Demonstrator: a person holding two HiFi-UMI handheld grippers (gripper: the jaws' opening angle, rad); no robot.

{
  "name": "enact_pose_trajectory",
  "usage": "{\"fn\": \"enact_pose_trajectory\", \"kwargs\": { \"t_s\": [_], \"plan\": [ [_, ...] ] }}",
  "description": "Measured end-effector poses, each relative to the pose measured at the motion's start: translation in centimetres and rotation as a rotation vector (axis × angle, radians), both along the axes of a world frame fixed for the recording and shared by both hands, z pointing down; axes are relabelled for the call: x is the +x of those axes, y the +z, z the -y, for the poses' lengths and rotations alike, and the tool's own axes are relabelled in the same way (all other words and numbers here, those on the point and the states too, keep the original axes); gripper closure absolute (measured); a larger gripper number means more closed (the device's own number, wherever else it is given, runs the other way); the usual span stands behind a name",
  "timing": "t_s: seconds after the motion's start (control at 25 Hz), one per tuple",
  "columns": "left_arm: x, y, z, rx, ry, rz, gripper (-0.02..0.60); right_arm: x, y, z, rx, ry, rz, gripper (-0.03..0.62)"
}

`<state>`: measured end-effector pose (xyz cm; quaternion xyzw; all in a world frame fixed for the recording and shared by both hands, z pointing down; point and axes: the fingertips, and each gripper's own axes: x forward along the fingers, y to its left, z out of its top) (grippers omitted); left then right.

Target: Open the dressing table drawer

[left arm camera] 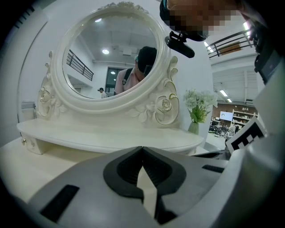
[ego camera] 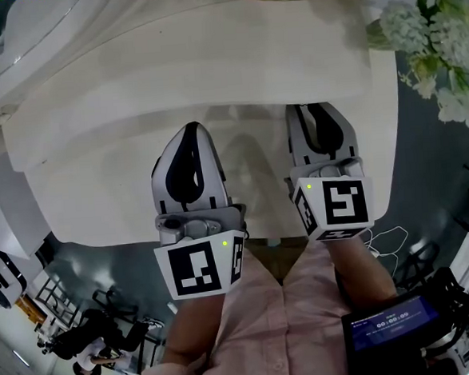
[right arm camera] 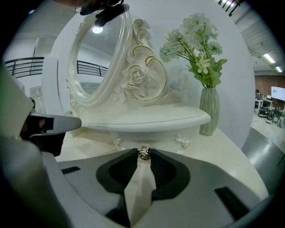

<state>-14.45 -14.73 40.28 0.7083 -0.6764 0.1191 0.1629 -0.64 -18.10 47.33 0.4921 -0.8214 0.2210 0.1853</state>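
Drawer (right arm camera: 156, 138) is a small cream-white front tucked under the shelf (right arm camera: 147, 119) below the mirror (right arm camera: 95, 62). It has one gold rose-shaped knob (right arm camera: 144, 152) dead centre and two little carved bits (right arm camera: 182, 142), one on each side. My right gripper (right arm camera: 144, 156) is clamped on that knob, tips pinching it from both sides. My left gripper (left arm camera: 142, 149) is clenched on nothing, tips touching, and sits in front of the mirror over the tabletop (right arm camera: 222, 147). Count from what I can see: one drawer, one knob, one oval mirror, one green vase (right arm camera: 209, 111) of white flowers (right arm camera: 196, 40) right of the mirror, two grippers.
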Motion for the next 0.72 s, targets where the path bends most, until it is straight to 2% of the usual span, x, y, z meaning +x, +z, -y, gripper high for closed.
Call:
{"fn": "enact_pose_trajectory", "kwargs": {
  "t_s": [0.72],
  "plan": [
    [0.1, -0.4, -1.2, 0.006, 0.004, 0.004, 0.56, 0.2, -0.1, -1.5, -0.005, 0.007, 0.003, 0.493]
  ]
}}
